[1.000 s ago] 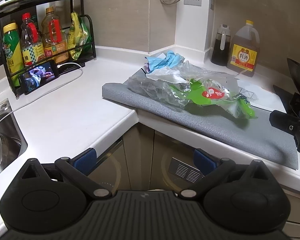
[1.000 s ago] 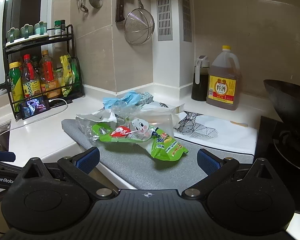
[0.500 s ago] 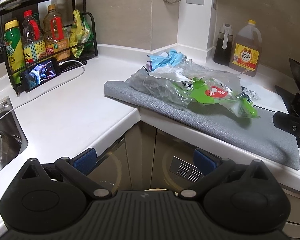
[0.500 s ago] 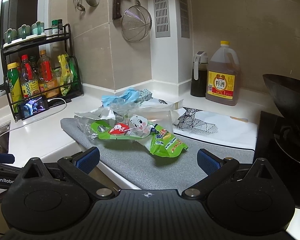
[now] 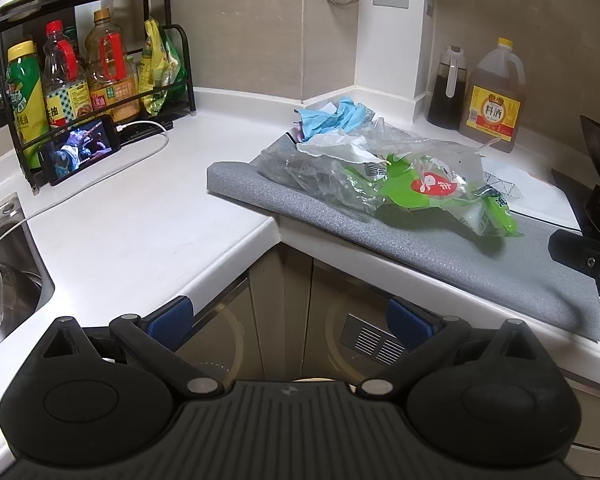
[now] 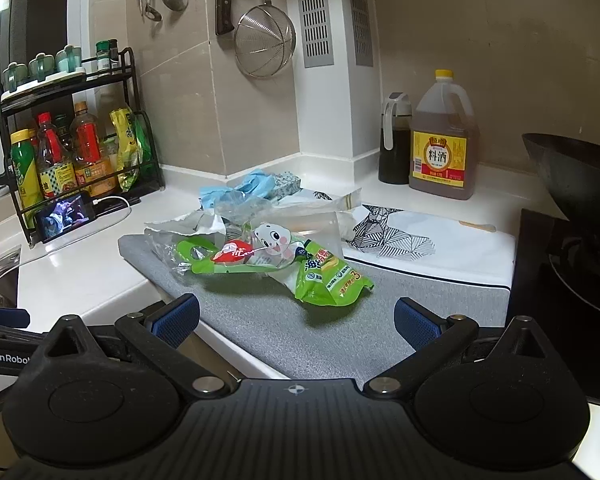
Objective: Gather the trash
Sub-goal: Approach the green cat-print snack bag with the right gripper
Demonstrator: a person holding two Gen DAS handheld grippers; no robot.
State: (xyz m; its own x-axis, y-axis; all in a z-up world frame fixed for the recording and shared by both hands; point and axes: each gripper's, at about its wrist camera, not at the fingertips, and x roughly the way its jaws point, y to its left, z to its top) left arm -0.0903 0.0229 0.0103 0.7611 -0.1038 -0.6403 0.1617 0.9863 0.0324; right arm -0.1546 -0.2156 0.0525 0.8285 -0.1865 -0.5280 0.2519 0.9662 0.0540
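- On the grey mat [image 5: 452, 256] at the tabletop [image 5: 132, 216] corner, a heap of trash is seen: a green snack wrapper [image 6: 324, 276] at the near end, crumpled clear plastic bags [image 5: 332, 176] over and beside it, and a blue glove [image 5: 332, 116] at the far end of the mat.
- A torn white paper scrap [image 5: 332, 146] is laid across the heap, between the glove and the green wrapper.
- The left tool [image 5: 288, 320] is held off the mat's near edge, over the cabinet fronts; its blue pads [image 5: 168, 316] are spread wide and nothing is gripped.
- The right tool [image 6: 296, 316] is held just above the mat's near edge, facing the green wrapper; its blue pads [image 6: 416, 320] are likewise spread wide and nothing is held.
- Beyond the mat, against the wall, a large yellow-capped jug [image 6: 444, 140] and a dark sauce dispenser [image 6: 394, 140] are stood side by side.
- To the left of the mat, well apart, a bottle rack [image 5: 80, 72] is placed with a lit phone [image 5: 80, 148] leaning before it.
- To the right of the mat, a black wok [image 6: 576, 172] is set on the stove.
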